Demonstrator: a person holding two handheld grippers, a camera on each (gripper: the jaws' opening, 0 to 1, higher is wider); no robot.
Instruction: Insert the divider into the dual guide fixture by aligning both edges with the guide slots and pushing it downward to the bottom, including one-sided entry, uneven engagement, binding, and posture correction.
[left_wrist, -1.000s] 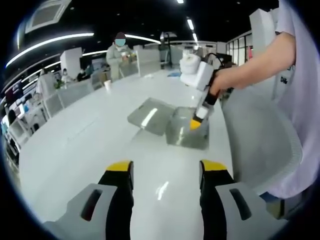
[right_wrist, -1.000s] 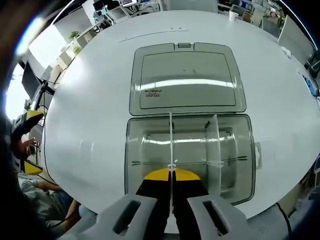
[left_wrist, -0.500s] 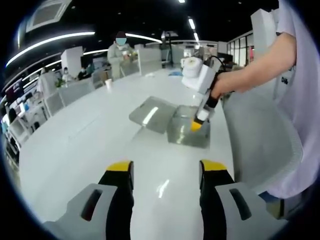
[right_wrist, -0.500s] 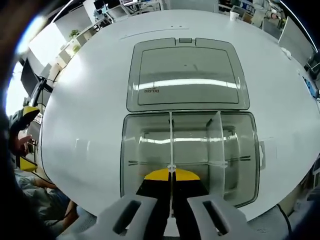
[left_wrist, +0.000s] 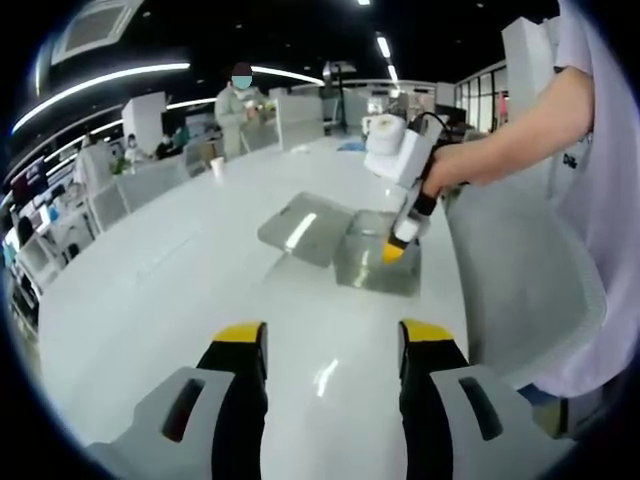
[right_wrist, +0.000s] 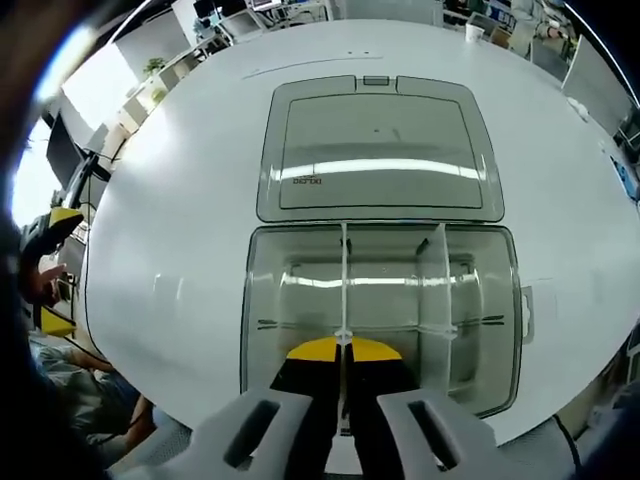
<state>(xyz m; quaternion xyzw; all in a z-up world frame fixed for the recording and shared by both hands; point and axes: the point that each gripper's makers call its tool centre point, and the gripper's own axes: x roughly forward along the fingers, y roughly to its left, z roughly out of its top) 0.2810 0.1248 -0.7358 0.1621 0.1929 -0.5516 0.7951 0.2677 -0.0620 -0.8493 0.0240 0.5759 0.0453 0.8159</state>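
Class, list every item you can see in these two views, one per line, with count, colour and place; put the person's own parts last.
Clear box: one, transparent, on the table, lid open.
Lid: one, transparent grey, lying flat beyond the box.
Held divider: one, clear, upright in the box, pinched by the right gripper.
Second divider: one, clear, upright in the box beside it.
Table: one, white.
Bystander: one, pale clothing, beyond the table.
Right gripper: one, yellow-tipped, shut on the divider.
Left gripper: one, yellow-tipped, open over the table.

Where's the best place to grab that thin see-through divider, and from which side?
By its top edge, from straight above. The divider stands upright on edge inside the clear box, so only its upper rim is free. The right gripper already pinches it there, jaws closed either side of the thin sheet.
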